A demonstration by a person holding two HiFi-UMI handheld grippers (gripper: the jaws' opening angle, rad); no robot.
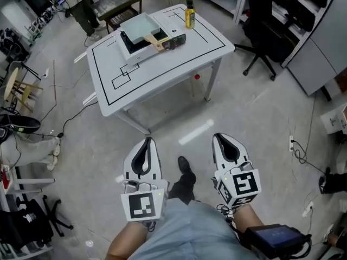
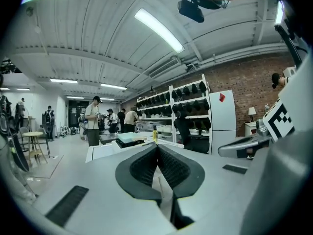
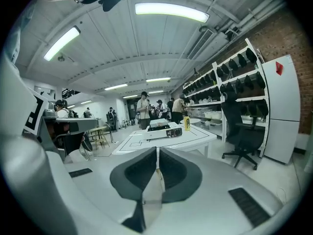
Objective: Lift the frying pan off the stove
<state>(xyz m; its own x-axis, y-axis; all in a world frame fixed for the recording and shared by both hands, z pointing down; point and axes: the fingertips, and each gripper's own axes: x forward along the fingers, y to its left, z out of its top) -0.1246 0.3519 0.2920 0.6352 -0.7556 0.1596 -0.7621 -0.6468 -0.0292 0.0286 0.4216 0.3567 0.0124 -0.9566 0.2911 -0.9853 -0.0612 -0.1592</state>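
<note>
The person stands on the floor well apart from the table. Both grippers hang low in front of the body, side by side and pointing toward the table. I judge this as a waiting posture, because nothing is within reach of them from here.

The left gripper has its jaws pressed together, and its own view shows the dark pads meeting with nothing between them. The right gripper is the same: jaws closed, pads touching, empty. Closed jaws suit carrying the tools while walking, but they must open before any grasp.

The pan sits on the stove, which stands near the far middle of the table. It looks pale and square, perhaps covered, but it is too small to be sure. Its wooden handle sticks out toward the right side of the table, over the front of the stove. This leaves it free to be taken from the side without touching the stove body. A yellow bottle stands just beside the stove at the far edge, so a lift should go up and away from it.

The task is not yet begun. The next need is to come near the table and open one gripper around the handle.
</note>
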